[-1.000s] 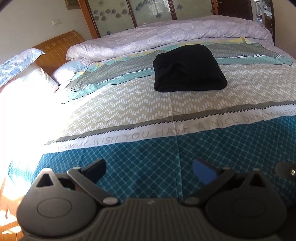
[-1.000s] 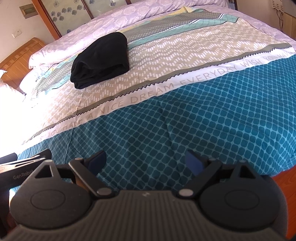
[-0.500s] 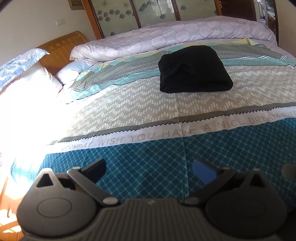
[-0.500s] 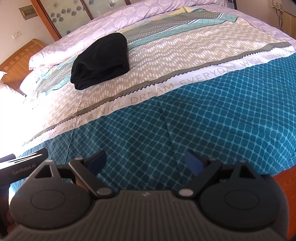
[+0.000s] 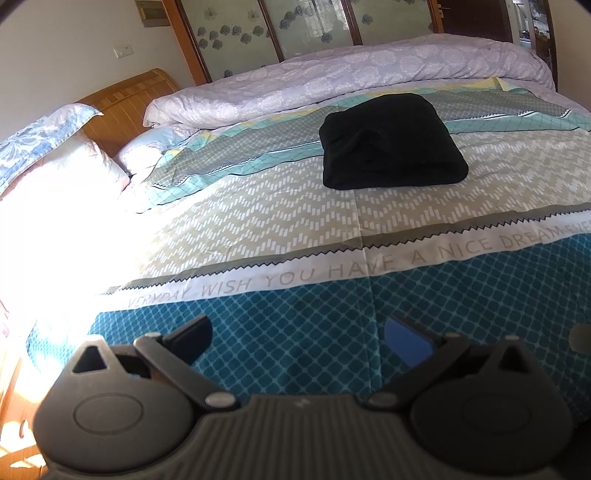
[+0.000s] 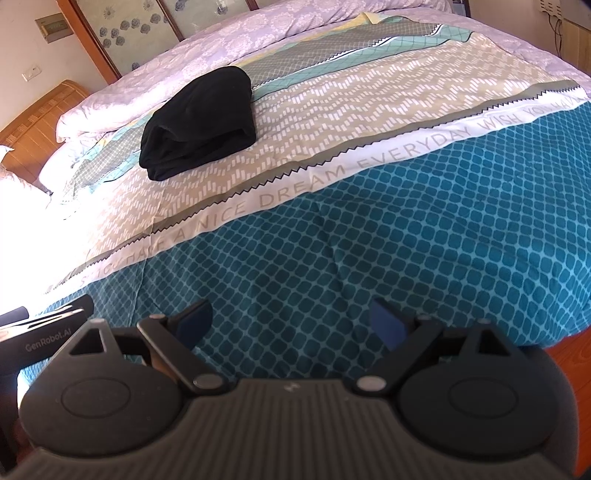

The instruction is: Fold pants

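Black pants (image 5: 391, 142) folded into a thick, compact bundle, lying on the bed (image 5: 258, 229) well beyond both grippers — on the beige chevron band of the bedspread, far edge over the grey and teal diamond stripes. Stacked layers and rolled edges showing on the bundle's near-left side; smooth and rounded on top.

Left gripper (image 5: 297, 336) spread wide, nothing between its fingers, held over the teal lattice section at the near edge of the bed. Blue pad visible on the inner face of one finger (image 5: 406, 341). Right gripper (image 6: 291, 321) likewise spread wide and holding nothing, also over the teal lattice part, well apart from the pants. In the right wrist view, the body of the other tool at the lower left edge, lettered "GenRobot.AI".

White band with grey lettering — "WISH YOU HAVE A NICE DREAM" — across the spread between the teal section and the chevron band. Lilac quilt (image 5: 351, 79) bunched in a long roll along the far side of the bed, just behind the pants. Floral pillow (image 5: 40, 140) at the left against a wooden headboard (image 5: 129, 99), strong sunlight washing out that side. Wood-framed panels with flower patterns (image 5: 258, 26) behind the bed.
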Action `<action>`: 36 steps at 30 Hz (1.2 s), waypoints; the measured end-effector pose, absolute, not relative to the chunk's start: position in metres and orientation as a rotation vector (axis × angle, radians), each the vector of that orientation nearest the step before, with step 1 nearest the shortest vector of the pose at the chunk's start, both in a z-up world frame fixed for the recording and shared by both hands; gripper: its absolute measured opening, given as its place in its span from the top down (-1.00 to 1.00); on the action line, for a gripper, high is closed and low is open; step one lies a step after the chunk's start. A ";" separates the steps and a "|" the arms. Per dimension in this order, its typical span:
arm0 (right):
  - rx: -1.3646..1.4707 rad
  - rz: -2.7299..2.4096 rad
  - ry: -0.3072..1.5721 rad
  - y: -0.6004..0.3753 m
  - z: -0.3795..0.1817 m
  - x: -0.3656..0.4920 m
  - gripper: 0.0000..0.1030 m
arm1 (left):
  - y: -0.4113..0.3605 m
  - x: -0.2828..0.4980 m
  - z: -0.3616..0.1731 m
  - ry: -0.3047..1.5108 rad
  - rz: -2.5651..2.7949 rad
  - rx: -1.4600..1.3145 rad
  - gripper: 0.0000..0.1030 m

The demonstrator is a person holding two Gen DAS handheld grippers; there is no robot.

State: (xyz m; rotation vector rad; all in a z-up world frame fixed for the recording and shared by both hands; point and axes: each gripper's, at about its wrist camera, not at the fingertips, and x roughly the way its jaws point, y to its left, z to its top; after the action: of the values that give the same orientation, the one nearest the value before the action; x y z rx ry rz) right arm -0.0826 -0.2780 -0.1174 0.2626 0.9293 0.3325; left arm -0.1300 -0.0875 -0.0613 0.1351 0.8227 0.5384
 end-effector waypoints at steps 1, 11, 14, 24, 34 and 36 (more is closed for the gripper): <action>0.263 0.332 0.928 -0.277 -0.117 -0.083 -0.82 | -0.087 -0.130 -0.062 0.824 0.540 0.137 -1.00; 0.266 0.320 0.887 -0.278 -0.112 -0.086 -0.82 | -0.093 -0.125 -0.066 0.866 0.515 0.165 -1.00; 0.250 0.311 0.847 -0.278 -0.107 -0.088 -0.82 | -0.095 -0.126 -0.065 0.874 0.501 0.159 -1.00; 0.195 0.291 0.732 -0.277 -0.094 -0.095 -0.82 | -0.101 -0.127 -0.057 0.872 0.472 0.154 -1.00; 0.200 0.278 0.691 -0.280 -0.089 -0.096 -0.82 | -0.104 -0.128 -0.054 0.860 0.496 0.177 -1.00; 0.202 0.277 0.692 -0.280 -0.090 -0.096 -0.82 | -0.104 -0.128 -0.054 0.861 0.497 0.177 -1.00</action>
State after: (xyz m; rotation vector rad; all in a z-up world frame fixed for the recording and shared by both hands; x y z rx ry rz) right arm -0.0963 -0.2797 -0.0896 0.2022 0.6916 0.2770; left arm -0.1281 -0.1038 -0.0539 0.1766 0.8605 0.4974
